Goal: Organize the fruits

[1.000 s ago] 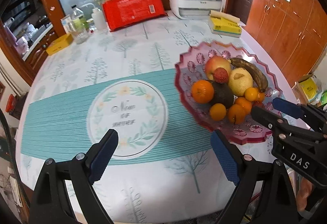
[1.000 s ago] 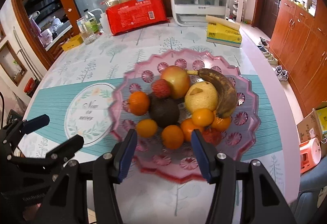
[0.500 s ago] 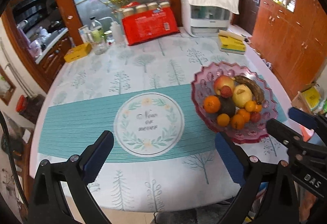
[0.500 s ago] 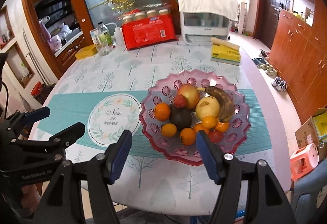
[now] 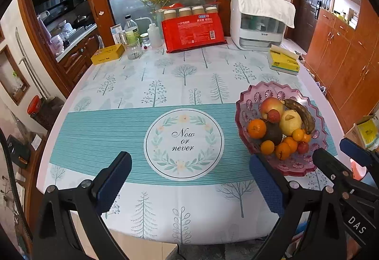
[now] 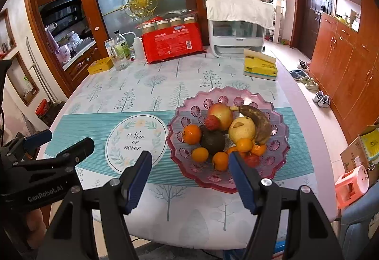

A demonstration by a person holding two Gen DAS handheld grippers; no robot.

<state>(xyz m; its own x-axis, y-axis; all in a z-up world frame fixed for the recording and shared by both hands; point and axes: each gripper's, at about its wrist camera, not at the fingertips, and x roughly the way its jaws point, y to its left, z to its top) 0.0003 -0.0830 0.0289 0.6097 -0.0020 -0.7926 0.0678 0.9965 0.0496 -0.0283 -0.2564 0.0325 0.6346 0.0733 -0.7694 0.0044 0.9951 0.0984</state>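
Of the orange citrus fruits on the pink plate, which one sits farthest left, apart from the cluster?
The largest orange, at the left of the pink plate, beside the dark avocado. The smaller ones crowd the near side.

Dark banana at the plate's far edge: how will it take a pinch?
The banana is mostly brown-black, so probably soft and easy to bruise. Its curve should keep it from rolling. It leans on the pear, which may shift when the banana lifts.

on the desk (image 6: 165, 207) a fruit bowl (image 6: 279, 160) sits right of the round "now or never" print (image 6: 135, 141). behind them, along the far edge, stand bottles (image 6: 120, 46), a flat packet (image 6: 174, 44) and a covered appliance (image 6: 236, 30). a tissue pack (image 6: 259, 66) lies between appliance and bowl.
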